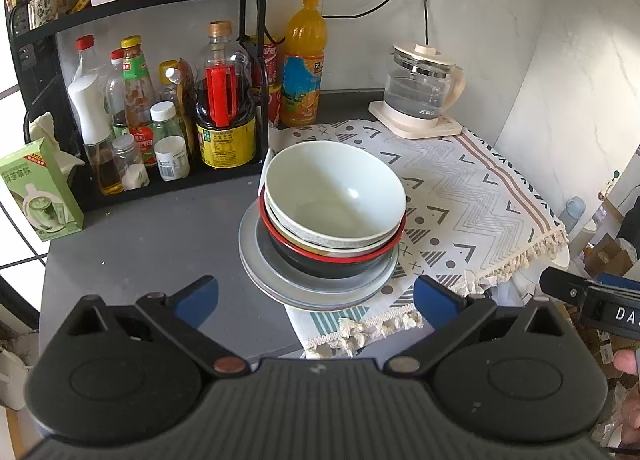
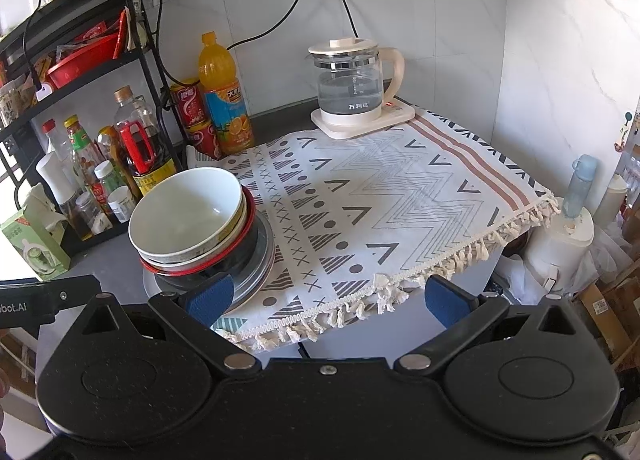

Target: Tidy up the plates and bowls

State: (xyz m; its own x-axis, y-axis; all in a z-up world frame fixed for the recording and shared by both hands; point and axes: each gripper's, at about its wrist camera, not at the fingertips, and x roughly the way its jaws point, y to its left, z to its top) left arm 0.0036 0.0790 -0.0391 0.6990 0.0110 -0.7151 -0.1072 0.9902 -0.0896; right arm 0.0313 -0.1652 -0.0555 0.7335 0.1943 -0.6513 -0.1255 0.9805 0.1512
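Behind bowl stack (image 1: 334, 216): sauce bottles (image 1: 160, 116), kettle (image 1: 420, 90).

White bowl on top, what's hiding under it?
Under the white bowl sit another pale bowl, a red-rimmed black bowl, then grey plates. Their insides are covered.

The left gripper (image 1: 316, 302) is held level with its jaws spread wide. The right gripper (image 2: 330, 298) hangs beside it, likewise wide apart and holding nothing.
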